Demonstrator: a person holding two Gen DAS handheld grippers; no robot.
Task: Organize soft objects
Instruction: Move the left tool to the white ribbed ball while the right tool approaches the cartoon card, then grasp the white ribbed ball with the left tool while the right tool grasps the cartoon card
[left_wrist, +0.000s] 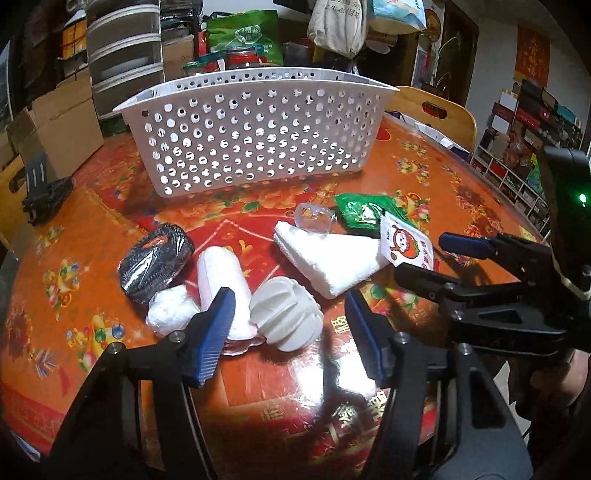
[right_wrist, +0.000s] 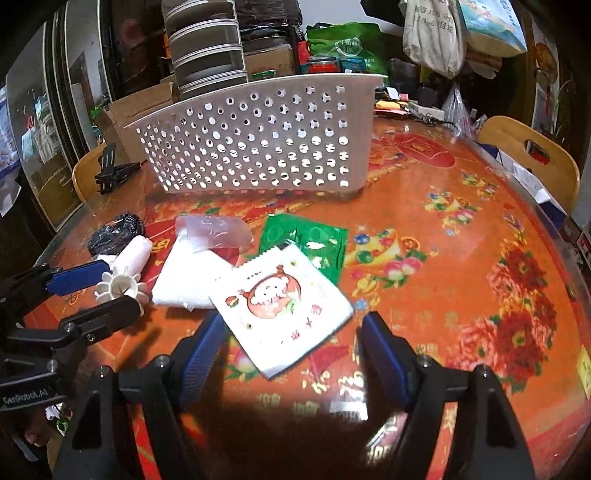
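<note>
Blue-padded fingers of my left gripper (left_wrist: 288, 332) stand apart, nothing clamped, just above the white ribbed ball (left_wrist: 284, 314) near the table's (left_wrist: 461, 177) front edge; my right gripper (right_wrist: 291, 350) likewise gapes, empty, over the cartoon-printed white packet (right_wrist: 280, 302). Beside the ball: a white roll (left_wrist: 218, 277), a small wrapped white bundle (left_wrist: 170, 310), a black netted pad (left_wrist: 155, 258). Mid-table: a folded white towel (left_wrist: 332, 254) bearing clear plastic (left_wrist: 314, 218), a green sachet (right_wrist: 314, 240) touching the packet. Toward the far edge: the white perforated basket (left_wrist: 255, 136), upright
</note>
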